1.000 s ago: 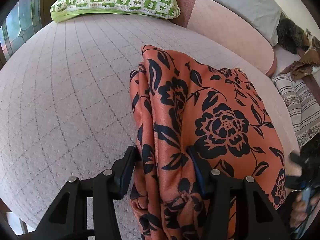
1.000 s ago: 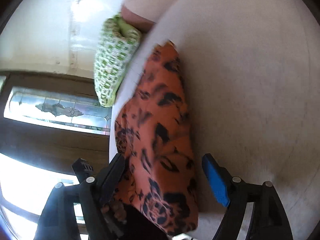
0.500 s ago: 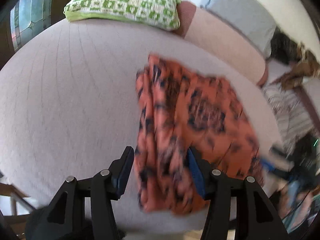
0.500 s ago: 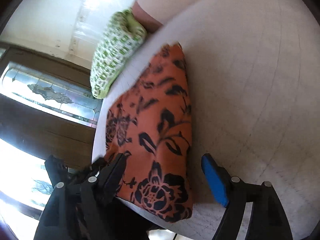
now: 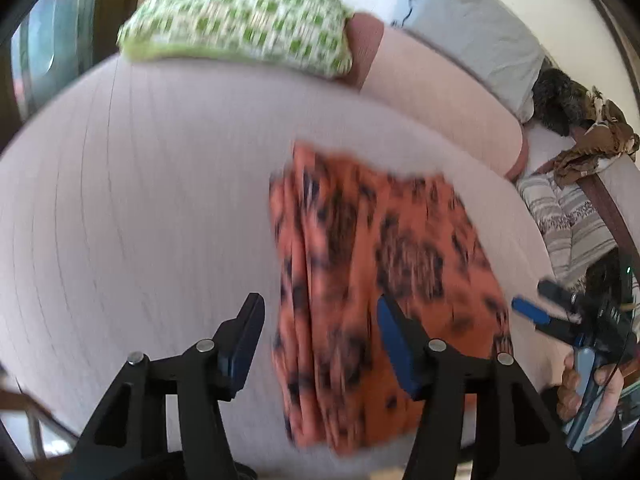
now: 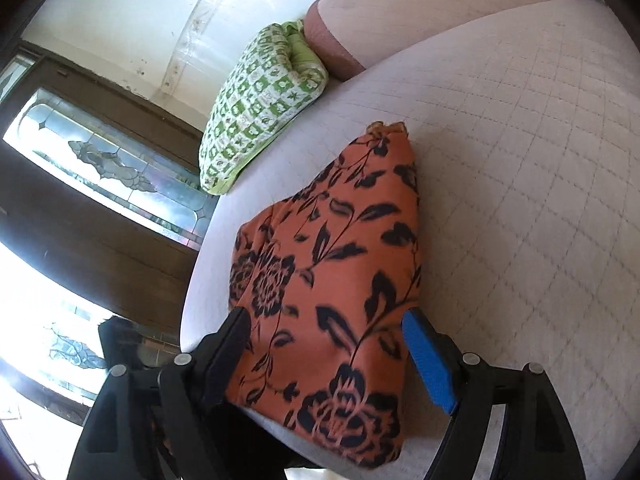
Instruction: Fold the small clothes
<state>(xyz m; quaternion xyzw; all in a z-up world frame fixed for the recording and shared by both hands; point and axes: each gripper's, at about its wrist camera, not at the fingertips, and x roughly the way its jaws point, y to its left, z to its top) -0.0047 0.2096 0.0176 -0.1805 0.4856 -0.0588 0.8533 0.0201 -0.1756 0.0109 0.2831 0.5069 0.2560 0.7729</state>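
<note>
A folded orange garment with a black flower print (image 5: 376,264) lies on the pale quilted bed (image 5: 140,208), near its front edge. My left gripper (image 5: 320,328) is open and empty, raised above the garment's near left part. In the right wrist view the garment (image 6: 336,272) lies flat, its near end hanging slightly over the bed's edge. My right gripper (image 6: 328,344) is open and empty, just above the garment's near end. The right gripper also shows at the right of the left wrist view (image 5: 560,312).
A green-and-white checked pillow (image 5: 240,20) lies at the head of the bed (image 6: 520,200), next to a pink bolster (image 5: 432,92) and a grey pillow (image 5: 476,28). Striped cloth (image 5: 568,220) lies at the right. A stained-glass window (image 6: 100,168) is beyond the bed.
Both grippers have let go of the garment and drawn back from it. The garment now lies flat on the bed. The left view is blurred from motion.
</note>
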